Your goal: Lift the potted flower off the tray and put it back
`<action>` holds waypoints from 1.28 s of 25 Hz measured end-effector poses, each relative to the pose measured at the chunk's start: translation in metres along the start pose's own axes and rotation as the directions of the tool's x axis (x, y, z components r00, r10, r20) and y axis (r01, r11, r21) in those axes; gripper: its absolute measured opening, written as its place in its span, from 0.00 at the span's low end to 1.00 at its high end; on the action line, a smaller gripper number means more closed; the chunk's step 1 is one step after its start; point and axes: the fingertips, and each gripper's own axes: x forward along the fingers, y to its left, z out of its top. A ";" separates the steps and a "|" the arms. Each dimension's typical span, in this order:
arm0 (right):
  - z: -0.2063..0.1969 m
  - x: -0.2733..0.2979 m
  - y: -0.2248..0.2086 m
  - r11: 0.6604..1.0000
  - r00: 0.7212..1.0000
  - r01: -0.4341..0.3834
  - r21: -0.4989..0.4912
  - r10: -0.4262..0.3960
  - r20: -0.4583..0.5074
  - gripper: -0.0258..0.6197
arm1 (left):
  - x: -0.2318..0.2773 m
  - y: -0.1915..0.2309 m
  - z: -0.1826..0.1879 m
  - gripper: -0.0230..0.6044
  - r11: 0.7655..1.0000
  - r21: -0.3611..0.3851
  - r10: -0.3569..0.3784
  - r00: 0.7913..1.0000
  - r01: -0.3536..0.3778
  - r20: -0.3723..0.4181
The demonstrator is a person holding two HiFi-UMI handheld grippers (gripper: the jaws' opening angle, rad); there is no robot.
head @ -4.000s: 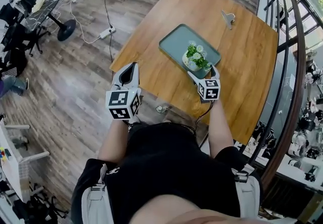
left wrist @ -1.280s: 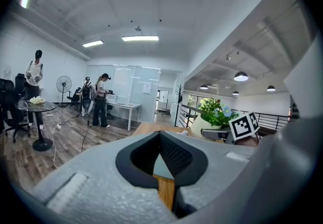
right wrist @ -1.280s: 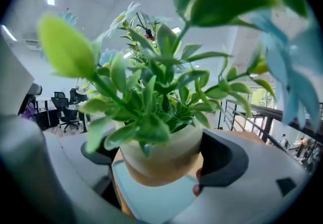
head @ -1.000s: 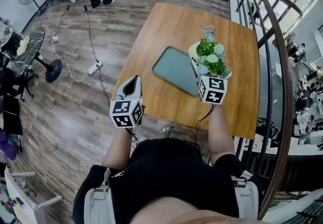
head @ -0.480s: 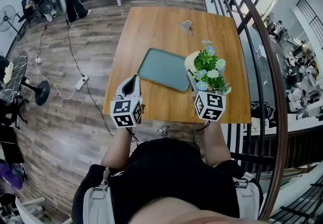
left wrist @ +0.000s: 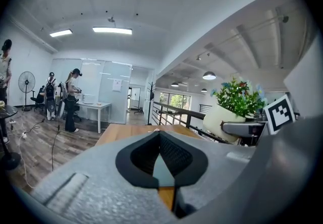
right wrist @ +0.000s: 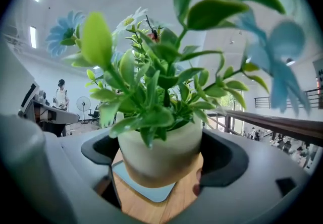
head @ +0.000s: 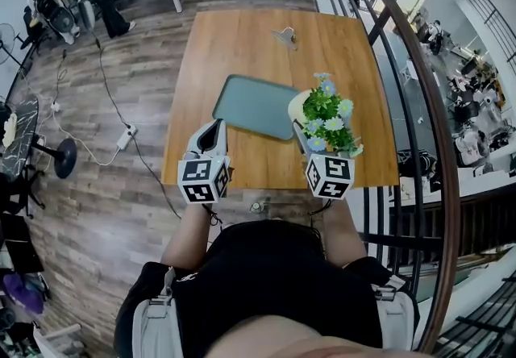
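Observation:
The potted flower (head: 324, 116), a cream pot with green leaves and pale blue and white blooms, hangs in the air above the wooden table (head: 234, 50), just right of the grey-green tray (head: 256, 106). My right gripper (head: 314, 137) is shut on the pot (right wrist: 159, 153), one jaw on each side of it. Under the pot in the right gripper view lies a corner of the tray (right wrist: 144, 187). My left gripper (head: 211, 135) hovers at the table's front left edge, shut with nothing in it (left wrist: 159, 140). In the left gripper view the lifted potted flower (left wrist: 233, 106) stands out at the right.
A small grey object (head: 284, 35) lies at the table's far side. A dark metal railing (head: 403, 98) runs along the table's right side. A cable and power strip (head: 122, 137) trail over the wood floor on the left. People stand by a white desk (left wrist: 93, 107) far off.
Four seconds ago the pot sat on the tray; now it is lifted clear, to the tray's right. Over the last second it has drifted slightly towards me. The left gripper has stayed put.

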 end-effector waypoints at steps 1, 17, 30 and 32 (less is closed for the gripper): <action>0.000 -0.001 0.000 1.000 1.000 -0.001 -0.002 0.001 -0.001 0.82 | -0.002 0.000 0.000 0.06 1.000 0.000 0.004 1.000 -0.004 -0.001; -0.011 0.034 -0.004 0.999 0.998 -0.053 0.000 0.053 -0.014 0.81 | -0.024 0.022 -0.008 0.06 0.992 -0.015 0.129 0.992 -0.129 -0.005; -0.051 0.126 0.021 0.985 0.983 -0.173 -0.013 0.171 -0.069 0.81 | -0.077 0.065 -0.032 0.06 0.934 -0.053 0.353 0.935 -0.354 -0.027; -0.063 0.141 0.026 0.982 0.979 -0.186 -0.020 0.184 -0.084 0.81 | -0.091 0.074 -0.036 0.06 0.915 -0.058 0.398 0.917 -0.399 -0.029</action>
